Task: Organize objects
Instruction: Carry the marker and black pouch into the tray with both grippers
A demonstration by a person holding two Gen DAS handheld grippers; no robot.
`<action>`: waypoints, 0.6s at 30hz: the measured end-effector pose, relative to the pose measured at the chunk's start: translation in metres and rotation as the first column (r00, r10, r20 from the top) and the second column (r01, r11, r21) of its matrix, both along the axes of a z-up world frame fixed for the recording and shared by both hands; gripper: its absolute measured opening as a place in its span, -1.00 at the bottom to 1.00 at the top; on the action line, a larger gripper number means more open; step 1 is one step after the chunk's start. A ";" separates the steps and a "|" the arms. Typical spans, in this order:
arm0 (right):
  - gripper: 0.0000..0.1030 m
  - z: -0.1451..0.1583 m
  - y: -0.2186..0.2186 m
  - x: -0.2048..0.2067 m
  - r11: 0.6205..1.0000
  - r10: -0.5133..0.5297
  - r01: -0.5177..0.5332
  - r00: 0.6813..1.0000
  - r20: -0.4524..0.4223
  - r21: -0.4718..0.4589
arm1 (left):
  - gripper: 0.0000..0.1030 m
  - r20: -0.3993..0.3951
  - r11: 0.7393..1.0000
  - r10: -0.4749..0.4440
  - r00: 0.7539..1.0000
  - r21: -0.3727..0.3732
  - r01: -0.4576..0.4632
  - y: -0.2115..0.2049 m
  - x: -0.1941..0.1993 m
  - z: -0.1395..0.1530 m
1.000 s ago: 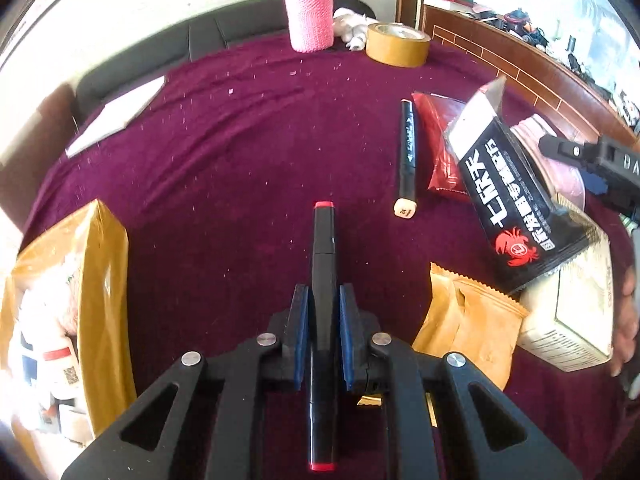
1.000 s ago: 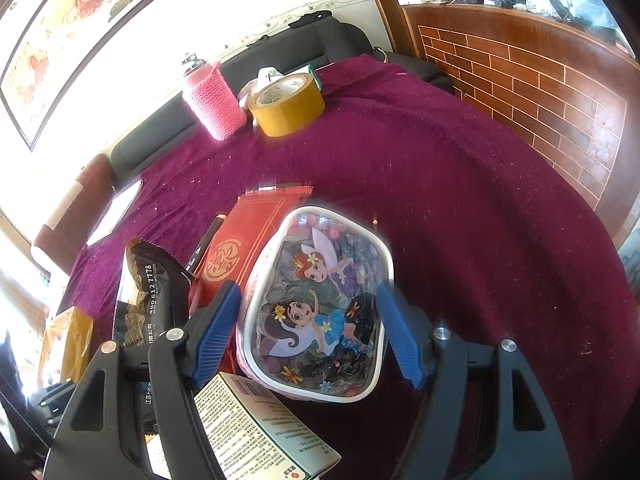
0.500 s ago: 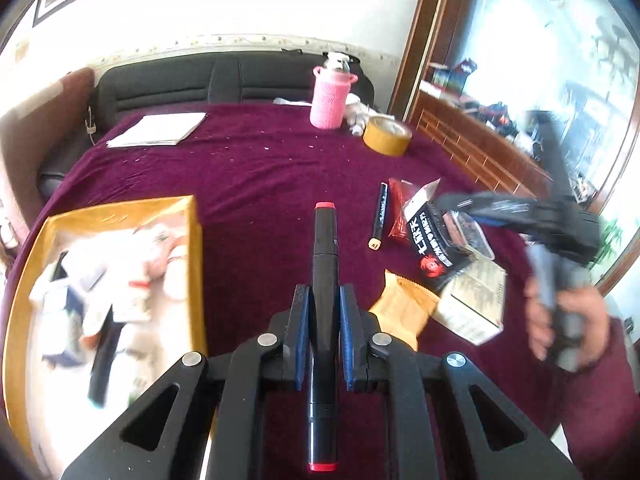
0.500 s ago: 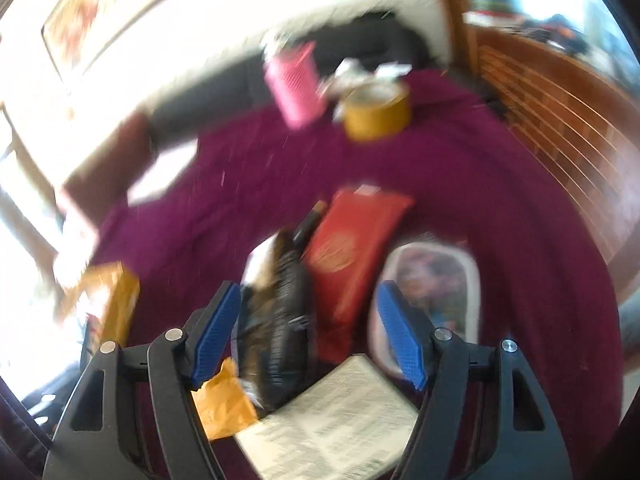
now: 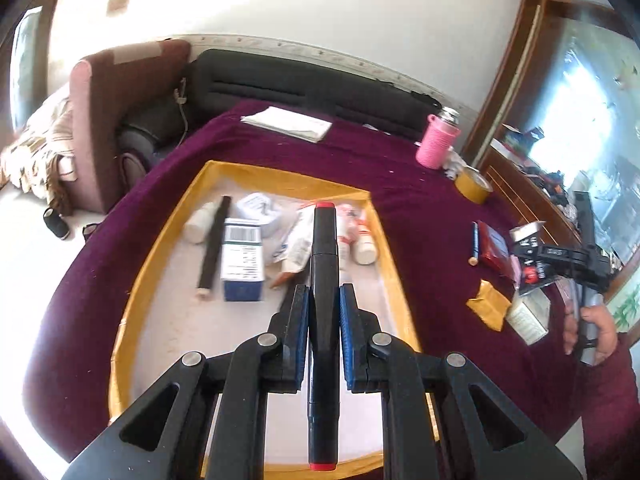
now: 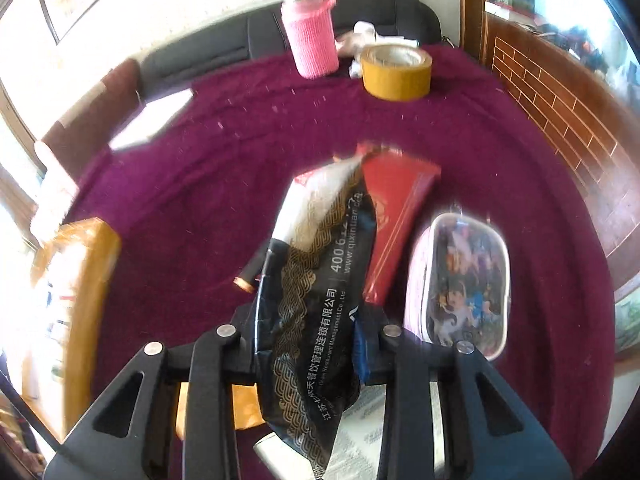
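Left gripper (image 5: 324, 312) clamped tight on a black marker pen with red end caps (image 5: 324, 280), held above the shallow yellow cardboard tray (image 5: 160, 248) of boxes and bottles on the maroon tablecloth (image 5: 420, 240). Right gripper (image 6: 308, 340) jaws closing on a black gold-patterned foil packet (image 6: 316, 304), beside a red flat packet (image 6: 396, 216) and cartoon-print pouch (image 6: 464, 280)

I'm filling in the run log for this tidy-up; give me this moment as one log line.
left gripper: shut on black marker, above yellow tray | right gripper: closing on black packet | pencil case: on cloth

Tray's (image 5: 400, 296) near half looks bare; boxes (image 5: 243, 264) and bottles (image 5: 365, 240) crowd its far half.
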State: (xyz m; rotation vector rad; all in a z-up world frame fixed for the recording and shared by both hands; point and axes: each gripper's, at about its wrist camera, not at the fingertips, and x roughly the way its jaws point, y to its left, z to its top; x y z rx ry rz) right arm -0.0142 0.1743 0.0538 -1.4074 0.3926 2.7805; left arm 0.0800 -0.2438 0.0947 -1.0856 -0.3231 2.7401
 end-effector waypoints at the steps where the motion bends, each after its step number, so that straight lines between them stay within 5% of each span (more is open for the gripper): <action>1: -0.42 0.008 0.000 0.003 0.999 0.005 -0.006 1.000 -0.017 -0.033 | -0.77 0.009 1.000 0.021 1.000 0.000 -0.021 -0.009 0.001 -0.004; 9: -0.41 0.064 -0.084 0.031 0.941 0.262 -0.281 0.957 -0.123 -0.187 | -0.77 0.120 0.993 0.115 0.986 -0.030 -0.112 -0.051 -0.007 -0.034; 18: -0.40 0.036 -0.233 0.036 0.788 0.566 -0.559 0.823 -0.055 -0.258 | -0.77 0.253 0.991 0.130 0.959 -0.065 -0.118 -0.058 -0.045 -0.063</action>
